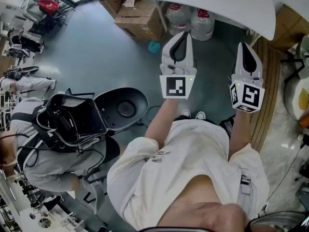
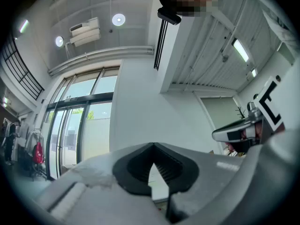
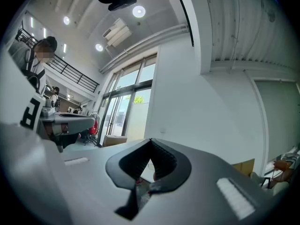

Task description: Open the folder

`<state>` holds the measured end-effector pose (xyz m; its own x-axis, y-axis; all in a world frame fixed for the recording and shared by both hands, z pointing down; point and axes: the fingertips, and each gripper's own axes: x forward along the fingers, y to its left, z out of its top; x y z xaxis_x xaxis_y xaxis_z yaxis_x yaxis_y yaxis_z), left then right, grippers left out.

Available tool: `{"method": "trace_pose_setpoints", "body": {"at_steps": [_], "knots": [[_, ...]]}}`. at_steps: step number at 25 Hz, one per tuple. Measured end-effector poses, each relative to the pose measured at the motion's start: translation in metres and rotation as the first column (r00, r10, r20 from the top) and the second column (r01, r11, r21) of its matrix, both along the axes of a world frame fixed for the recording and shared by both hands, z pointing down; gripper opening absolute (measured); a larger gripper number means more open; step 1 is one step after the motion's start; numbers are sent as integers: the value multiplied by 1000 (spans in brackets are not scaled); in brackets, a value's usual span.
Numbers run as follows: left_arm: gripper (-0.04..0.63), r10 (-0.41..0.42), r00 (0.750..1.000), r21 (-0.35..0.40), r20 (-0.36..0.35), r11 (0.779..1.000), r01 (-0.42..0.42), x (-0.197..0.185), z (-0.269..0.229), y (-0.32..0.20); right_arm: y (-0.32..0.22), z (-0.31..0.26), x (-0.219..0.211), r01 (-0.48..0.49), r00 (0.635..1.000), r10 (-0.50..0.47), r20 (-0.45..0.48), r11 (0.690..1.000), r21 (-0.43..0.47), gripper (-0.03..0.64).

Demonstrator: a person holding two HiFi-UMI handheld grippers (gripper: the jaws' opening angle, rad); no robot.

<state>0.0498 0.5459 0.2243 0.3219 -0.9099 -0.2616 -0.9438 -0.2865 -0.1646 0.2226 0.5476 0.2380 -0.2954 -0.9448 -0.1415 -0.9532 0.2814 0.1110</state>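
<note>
Two grippers point up in the air, the left gripper (image 1: 179, 36) and the right gripper (image 1: 246, 50), both closed tight and empty. No folder shows anywhere; the person should find it first, maybe on the white bench (image 1: 231, 6).

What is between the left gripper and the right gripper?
In the head view, only grey floor shows between the left gripper and the right gripper, with the person's shoes just below that gap.

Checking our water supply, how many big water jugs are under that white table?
2. One water jug stands under the white table, next to the cardboard boxes; the second jug stands just right of it. More may be hidden beneath the tabletop.
</note>
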Motion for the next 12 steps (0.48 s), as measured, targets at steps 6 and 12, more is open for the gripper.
{"method": "trace_pose_setpoints", "body": {"at_steps": [6, 12], "knots": [[-6, -1, 1000, 5, -20, 1000, 1, -23, 1, 3, 2, -1, -24, 4, 1000, -4, -14, 1000, 8, 0], [-6, 14, 1000, 11, -25, 1000, -13, -44, 1, 2, 2, -3, -48, 6, 1000, -5, -8, 1000, 11, 0]]}}
